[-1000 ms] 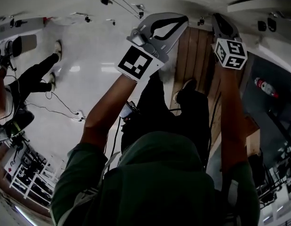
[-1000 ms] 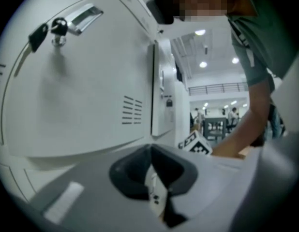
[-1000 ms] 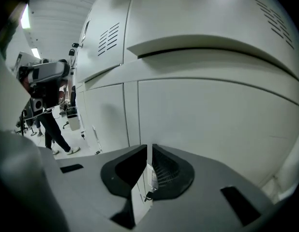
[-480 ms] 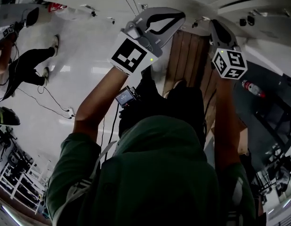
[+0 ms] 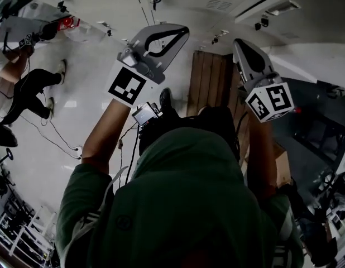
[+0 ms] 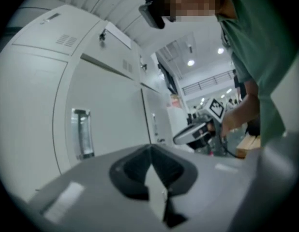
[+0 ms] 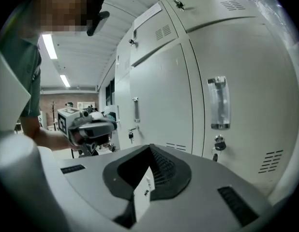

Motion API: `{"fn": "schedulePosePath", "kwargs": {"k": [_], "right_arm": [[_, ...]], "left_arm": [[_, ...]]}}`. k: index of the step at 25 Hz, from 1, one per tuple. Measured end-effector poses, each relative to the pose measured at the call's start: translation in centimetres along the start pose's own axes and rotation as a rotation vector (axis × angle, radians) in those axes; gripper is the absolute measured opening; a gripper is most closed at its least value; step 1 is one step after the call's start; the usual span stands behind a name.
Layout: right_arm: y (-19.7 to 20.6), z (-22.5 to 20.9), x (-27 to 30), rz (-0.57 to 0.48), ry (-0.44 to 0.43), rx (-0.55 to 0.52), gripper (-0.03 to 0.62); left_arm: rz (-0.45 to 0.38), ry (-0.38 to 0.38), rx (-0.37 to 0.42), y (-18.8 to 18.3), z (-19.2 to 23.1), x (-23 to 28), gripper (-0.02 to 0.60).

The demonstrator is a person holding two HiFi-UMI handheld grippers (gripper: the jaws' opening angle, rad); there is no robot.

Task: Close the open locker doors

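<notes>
Grey metal lockers fill both gripper views. In the right gripper view the locker doors (image 7: 161, 98) carry upright handles (image 7: 218, 103), and keys (image 7: 131, 135) hang in the locks. In the left gripper view a door (image 6: 108, 115) with a handle (image 6: 82, 134) stands close by. Every door I can see lies flush. My left gripper (image 6: 150, 148) is shut on nothing and sits apart from the lockers. My right gripper (image 7: 149, 148) is also shut and empty. In the head view both are held out ahead: left gripper (image 5: 182, 31), right gripper (image 5: 239, 43).
A wooden panel (image 5: 209, 85) lies on the floor below the grippers. Another person (image 5: 27, 91) sits at the left, with cables (image 5: 61, 133) trailing over the white floor. Dark shelving (image 5: 317, 133) stands at the right.
The head view has swung, so both grippers sit lower and further left in it. Both stay shut and empty.
</notes>
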State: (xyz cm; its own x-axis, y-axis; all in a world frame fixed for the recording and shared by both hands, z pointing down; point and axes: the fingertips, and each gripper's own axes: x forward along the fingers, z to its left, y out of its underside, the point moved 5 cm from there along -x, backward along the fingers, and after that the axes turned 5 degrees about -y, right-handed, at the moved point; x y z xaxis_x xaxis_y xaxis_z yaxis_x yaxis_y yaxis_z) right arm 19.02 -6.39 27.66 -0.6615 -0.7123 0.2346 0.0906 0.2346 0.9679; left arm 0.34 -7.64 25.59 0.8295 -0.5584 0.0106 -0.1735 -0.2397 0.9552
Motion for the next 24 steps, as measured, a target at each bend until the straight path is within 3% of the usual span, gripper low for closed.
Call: {"fn": "schedulePosePath", "kwargs": {"k": [3,6,8,18,24], "right_arm": [[-2.8,2.5,-1.8,-0.043,-0.029,0.021,0.005],[-4.8,4.4,-3.7,-0.080,-0.023,-0.003,0.005],[-5.4,5.2,-4.8,-0.096,-0.011,-0.017,0.005],[-5.1,6.8,-8.6,-0.131,0.082,-0.016,0.005],[-4.6,8.1,-9.8,-0.116,0.069,-0.005,0.006]], "left_arm": [[0.014,-0.002,0.021,-1.3,-0.2,-2.3,0.005],[-0.031,-0.063,-0.112,-2.4,-0.2,-4.1,0.005],[-0.033,-0.080,-0.142,-2.6,-0.3,-5.1,0.005],[-0.005,-0.078,-0.141,-2.1,-0.6,-6.8,0.005],[0.008,-0.091,-0.160,-2.3,-2.1,-8.1,0.005]]}}
